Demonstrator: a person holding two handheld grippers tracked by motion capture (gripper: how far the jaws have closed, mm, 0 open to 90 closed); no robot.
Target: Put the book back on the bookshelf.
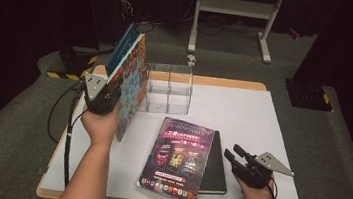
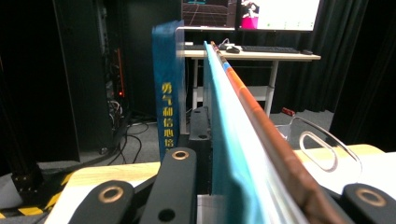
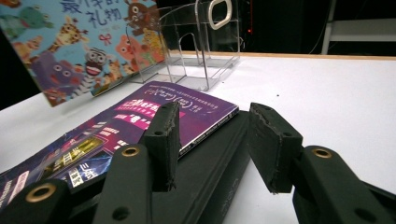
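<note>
1. Books [image 1: 128,81], two held together upright, sit in the left gripper [image 1: 102,96] above the left part of the surface [image 1: 262,124]; the fingers are clamped on their lower edge.
2. In the left gripper view, a blue book [image 2: 168,93] with yellow characters stands left of a thin picture book [image 2: 243,140].
3. A clear rack [image 1: 169,91] stands just right of the held books.
4. A purple magazine [image 1: 178,157] lies flat near the front edge, overlapping a black notebook [image 1: 216,167].
5. The right gripper [image 1: 235,159] hovers just right of the notebook, its fingers [image 3: 163,140] apart and holding nothing.
</note>
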